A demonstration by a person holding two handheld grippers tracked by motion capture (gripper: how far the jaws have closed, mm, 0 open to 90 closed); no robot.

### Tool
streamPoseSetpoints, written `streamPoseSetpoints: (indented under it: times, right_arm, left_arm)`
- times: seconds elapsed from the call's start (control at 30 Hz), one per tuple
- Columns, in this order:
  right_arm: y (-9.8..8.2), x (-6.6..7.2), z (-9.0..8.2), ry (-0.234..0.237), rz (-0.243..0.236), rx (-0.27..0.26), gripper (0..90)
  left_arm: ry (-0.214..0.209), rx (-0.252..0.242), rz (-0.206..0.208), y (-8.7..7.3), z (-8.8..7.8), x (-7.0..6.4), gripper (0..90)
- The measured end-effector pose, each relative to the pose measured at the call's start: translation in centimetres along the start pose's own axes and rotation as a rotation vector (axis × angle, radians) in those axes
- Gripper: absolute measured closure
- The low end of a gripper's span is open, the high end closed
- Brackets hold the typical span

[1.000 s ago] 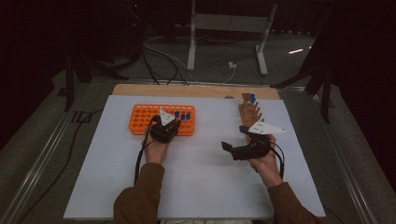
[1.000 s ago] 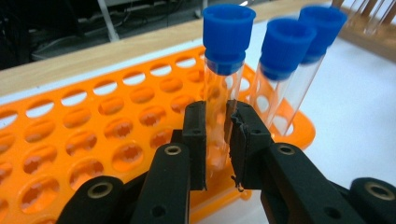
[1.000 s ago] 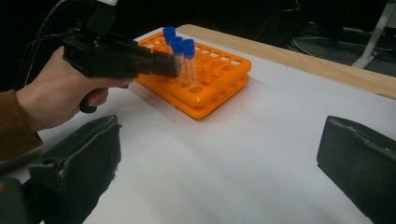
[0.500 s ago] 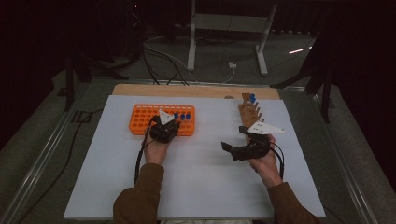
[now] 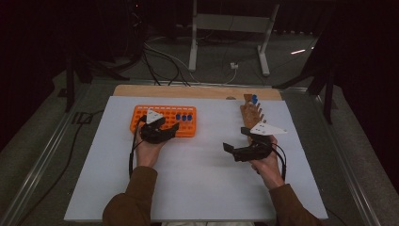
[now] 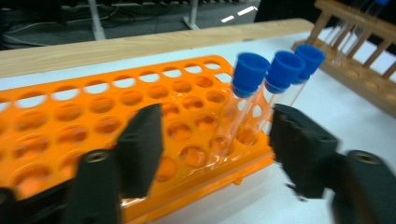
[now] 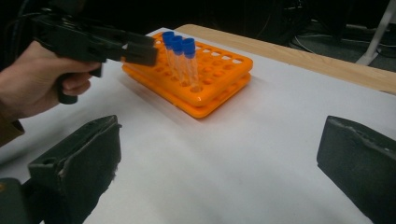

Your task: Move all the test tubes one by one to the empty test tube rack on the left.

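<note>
In the left gripper view the orange rack (image 6: 116,121) is cut off by the picture's left edge and partly hidden behind the black jaws, and the wooden rack (image 6: 359,42) at the desk's far right corner runs out past the right edge, blurred so that the tubes in it cannot be counted. In the high view the left gripper (image 5: 159,130) hides the rack's near edge, and the blue-capped tubes (image 5: 184,117) are too small to count. In the right gripper view the person's left hand (image 7: 35,86) is cut off at the left edge.
</note>
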State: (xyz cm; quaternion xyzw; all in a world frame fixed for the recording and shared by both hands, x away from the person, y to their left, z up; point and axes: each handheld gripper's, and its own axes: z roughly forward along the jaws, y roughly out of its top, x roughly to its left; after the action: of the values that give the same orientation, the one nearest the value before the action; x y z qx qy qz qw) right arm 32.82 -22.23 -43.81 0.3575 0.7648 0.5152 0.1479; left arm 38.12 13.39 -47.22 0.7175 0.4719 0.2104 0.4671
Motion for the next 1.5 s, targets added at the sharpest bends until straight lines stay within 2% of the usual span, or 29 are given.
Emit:
streamPoseSetpoints:
  times: [0.07, 0.33, 0.4, 0.63, 0.8, 1.0, 1.13, 1.5]
  right_arm:
    - [0.0, 0.0, 0.0, -0.002, -0.001, 0.000, 0.0]
    - [0.1, 0.0, -0.2, -0.008, -0.003, -0.002, 0.0]
    - [0.2, 0.0, -0.3, -0.011, -0.003, -0.001, 0.0]
    - [0.8, -0.5, -0.8, -0.032, -0.010, -0.009, 0.0]
    - [1.8, -0.8, -1.3, -0.057, -0.029, -0.012, 0.0]
    - [3.2, -1.5, -1.6, -0.093, -0.036, -0.028, 0.0]
    - [3.8, -2.2, -1.6, -0.119, -0.007, -0.038, 0.0]
    - [4.7, -5.1, -0.8, -0.218, 0.029, 0.009, 0.0]
  left_arm:
    - [0.008, -0.013, -0.004, 0.0, -0.8, 0.2, 20.3]
    - [0.003, -0.057, -0.009, -1.2, -4.3, 0.9, 1.9]
    - [-0.007, -0.067, -0.003, -1.7, -5.2, 1.0, 0.8]
    - [0.031, -0.091, 0.057, -3.3, -8.8, 1.0, 0.8]
    - [0.048, -0.120, 0.059, -4.2, -10.4, 1.3, 0.8]
    - [0.060, -0.151, 0.042, -4.7, -11.5, 1.5, 0.8]
    - [0.080, -0.169, 0.033, -4.9, -11.9, 1.5, 0.8]
    - [0.120, -0.183, 0.028, -5.4, -11.9, 1.3, 0.8]
